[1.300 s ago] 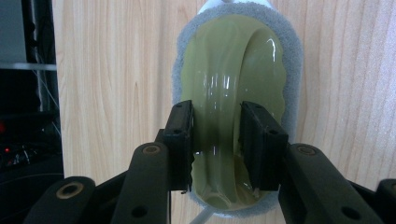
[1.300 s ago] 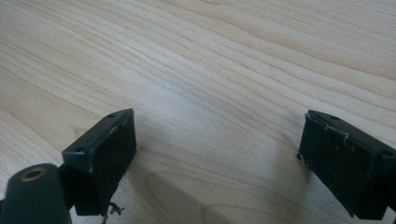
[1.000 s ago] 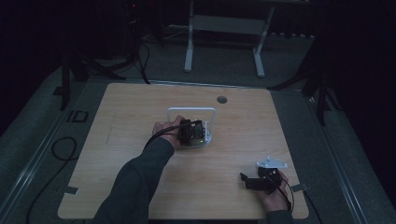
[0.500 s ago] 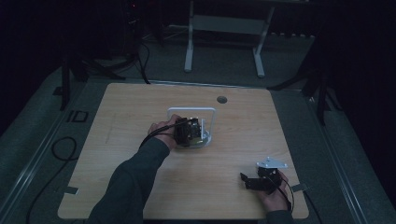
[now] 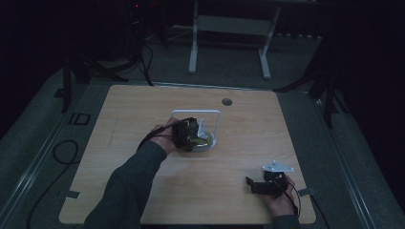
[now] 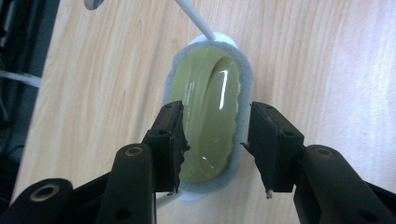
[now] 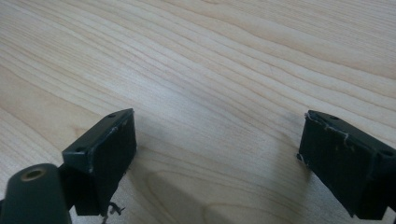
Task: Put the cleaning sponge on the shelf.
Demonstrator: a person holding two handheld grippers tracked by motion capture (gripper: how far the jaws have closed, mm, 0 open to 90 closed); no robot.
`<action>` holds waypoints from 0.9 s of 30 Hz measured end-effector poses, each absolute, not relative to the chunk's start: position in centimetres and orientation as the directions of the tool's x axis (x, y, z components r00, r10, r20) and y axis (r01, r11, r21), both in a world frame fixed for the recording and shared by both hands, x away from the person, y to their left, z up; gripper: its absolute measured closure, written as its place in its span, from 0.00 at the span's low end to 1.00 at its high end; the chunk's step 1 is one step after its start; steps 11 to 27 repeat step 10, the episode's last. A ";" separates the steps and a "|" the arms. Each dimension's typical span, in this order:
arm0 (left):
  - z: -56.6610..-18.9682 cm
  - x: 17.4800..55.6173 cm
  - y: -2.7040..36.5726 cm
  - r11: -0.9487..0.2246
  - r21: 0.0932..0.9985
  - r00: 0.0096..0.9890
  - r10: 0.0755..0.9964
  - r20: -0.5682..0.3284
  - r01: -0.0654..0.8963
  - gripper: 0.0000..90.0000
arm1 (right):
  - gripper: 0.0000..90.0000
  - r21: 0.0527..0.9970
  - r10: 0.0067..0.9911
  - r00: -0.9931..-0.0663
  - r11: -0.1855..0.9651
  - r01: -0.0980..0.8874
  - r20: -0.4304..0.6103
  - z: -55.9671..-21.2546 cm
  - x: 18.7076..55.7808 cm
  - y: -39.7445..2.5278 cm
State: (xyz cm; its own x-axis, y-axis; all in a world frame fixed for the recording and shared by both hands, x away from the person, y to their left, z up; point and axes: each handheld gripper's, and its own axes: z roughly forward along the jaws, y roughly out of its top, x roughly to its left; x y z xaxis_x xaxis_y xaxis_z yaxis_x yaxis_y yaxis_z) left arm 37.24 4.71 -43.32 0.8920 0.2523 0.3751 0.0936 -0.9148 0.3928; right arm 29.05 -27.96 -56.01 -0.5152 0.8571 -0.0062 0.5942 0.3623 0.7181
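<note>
Green dish (image 6: 208,121) sits near the middle of the table (image 5: 143,114), on a white base with a grey fuzzy rim (image 6: 246,88), inside the footprint of a white wire frame (image 5: 196,113); a white rod (image 6: 195,18) runs up from the far end of the base. Order of things by size: table, frame, dish and base, grippers. Left gripper (image 6: 214,140) hovers right over the dish, jaws apart and straddling its narrow width, one pad at each long edge, not yet pinching as far as I can tell. Right gripper (image 5: 267,183) is parked well apart near the table's front right corner, jaws wide apart over bare wood, holding nothing. Step in hand looks like a grasp on the dish. To do it well: keep the jaws square to the long edges, go low enough to catch the rim and not just the grey fuzz, then close slowly. The glazed surface looks slick, so a shallow pinch could slip. Watch the rod and frame on the lift; come straight up first, then clear sideways.
</note>
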 end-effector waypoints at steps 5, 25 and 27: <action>-43.4 37.0 5.5 -0.888 0.440 0.905 0.291 0.310 0.135 0.62 | 0.12 0.718 0.857 -0.515 0.363 0.594 -0.006 -56.0 29.0 -28.0; -43.6 36.5 6.4 -0.865 0.475 0.906 0.320 0.277 0.160 0.62 | 0.12 0.718 0.857 -0.516 0.363 0.594 -0.007 -56.0 29.0 -28.0; -43.6 36.5 6.4 -0.865 0.475 0.906 0.320 0.277 0.160 0.62 | 0.12 0.718 0.857 -0.516 0.363 0.594 -0.007 -56.0 29.0 -28.0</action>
